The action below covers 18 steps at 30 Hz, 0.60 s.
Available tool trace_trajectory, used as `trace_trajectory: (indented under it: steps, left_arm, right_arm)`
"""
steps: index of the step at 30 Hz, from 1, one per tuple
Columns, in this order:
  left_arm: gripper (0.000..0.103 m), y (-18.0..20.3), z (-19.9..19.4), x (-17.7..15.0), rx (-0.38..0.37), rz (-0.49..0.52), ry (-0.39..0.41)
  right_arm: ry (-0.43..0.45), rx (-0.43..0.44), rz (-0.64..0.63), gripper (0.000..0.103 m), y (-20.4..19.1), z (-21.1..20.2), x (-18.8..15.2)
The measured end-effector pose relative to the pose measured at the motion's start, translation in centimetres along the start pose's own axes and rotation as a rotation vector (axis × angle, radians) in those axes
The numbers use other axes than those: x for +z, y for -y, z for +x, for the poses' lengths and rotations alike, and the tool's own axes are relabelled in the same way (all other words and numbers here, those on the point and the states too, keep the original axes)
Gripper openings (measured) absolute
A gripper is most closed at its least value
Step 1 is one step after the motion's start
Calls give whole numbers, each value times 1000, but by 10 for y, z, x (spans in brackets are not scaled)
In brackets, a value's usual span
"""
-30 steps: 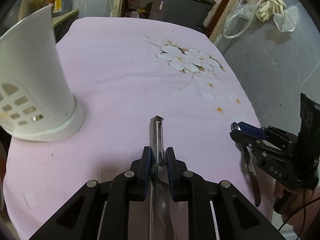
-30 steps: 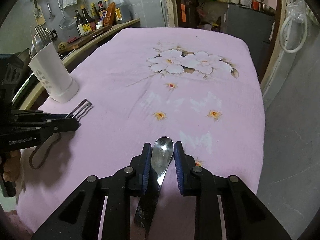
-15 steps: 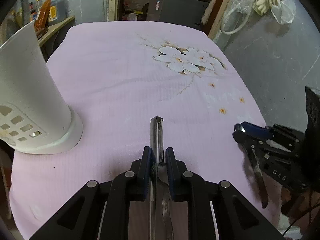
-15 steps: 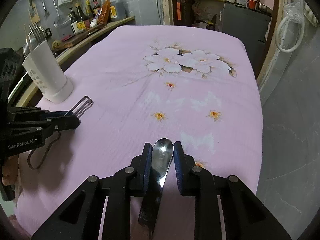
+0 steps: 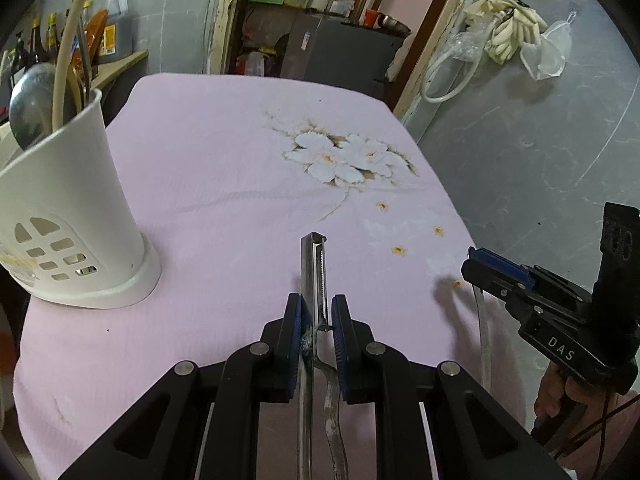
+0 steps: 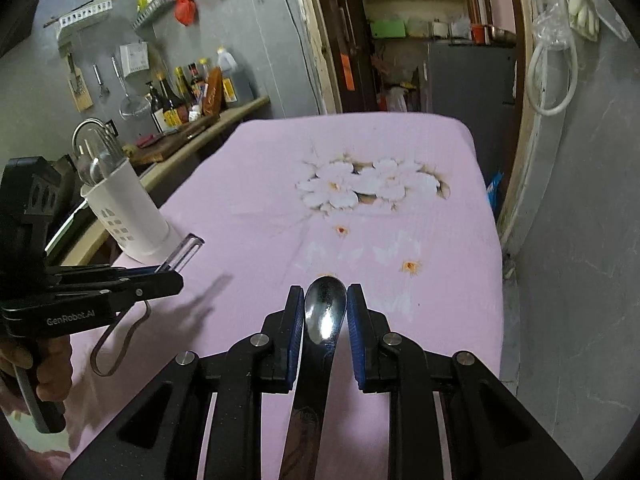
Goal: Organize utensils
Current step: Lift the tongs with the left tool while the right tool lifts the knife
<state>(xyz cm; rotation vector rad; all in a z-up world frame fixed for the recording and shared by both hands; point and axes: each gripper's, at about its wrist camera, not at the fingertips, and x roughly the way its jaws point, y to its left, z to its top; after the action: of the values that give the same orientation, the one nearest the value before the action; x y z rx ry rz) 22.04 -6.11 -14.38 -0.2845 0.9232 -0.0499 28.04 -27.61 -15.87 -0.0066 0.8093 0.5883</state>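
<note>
**Both tools gripping utensils above the pink tabletop**

Currently the left tool [image 5: 316, 320] is clamping a metal peeler [image 5: 313, 272] between its blue pads. The peeler's long axis is running straight out along the fingers, its serrated blade end pointing forward and away from the camera, its looped handle trailing back beneath the tool body. In the right wrist view the same peeler [image 6: 185, 251] is sticking out of the left tool [image 6: 168, 270] toward the white utensil holder [image 6: 128, 216], blade end just beside the holder's base in that view.

The right tool [image 6: 323, 320] is pinching a metal spoon [image 6: 325, 312] at the bowl. The spoon's long axis is also lying along the fingers: bowl forward, concave face up, handle running back under the tool. From the left wrist view the right tool [image 5: 476, 264] is showing at the right edge of the tabletop, with a hand [image 5: 560, 396] wrapping its grip.

The utensil holder [image 5: 68, 216] is standing upright at the near left of the cloth-covered tabletop [image 5: 224, 184], with a ladle [image 5: 28, 108] and other handles standing in it. Both held utensils are casting shadows on the cloth below them.
</note>
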Motion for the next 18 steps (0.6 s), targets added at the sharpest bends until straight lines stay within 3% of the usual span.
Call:
trace_trajectory:
  steps: [5,10,15,18]
  left_arm:
    - [14,3,-3,1,-7,14,5]
    - [14,-3,-2,-1,-13,-5,-10]
    - [14,-8,8,-6,-8,-39,-52]
    - [14,-13,15,-11,-6,-60,-79]
  right_arm:
    - [-37,-4,-8,19,-6,10,-3]
    - [-148,-52,6,19,-7,35,-3]
    - [-209,18,126,20,7,48,-7]
    - [-212,43,132,20,11,47,-12]
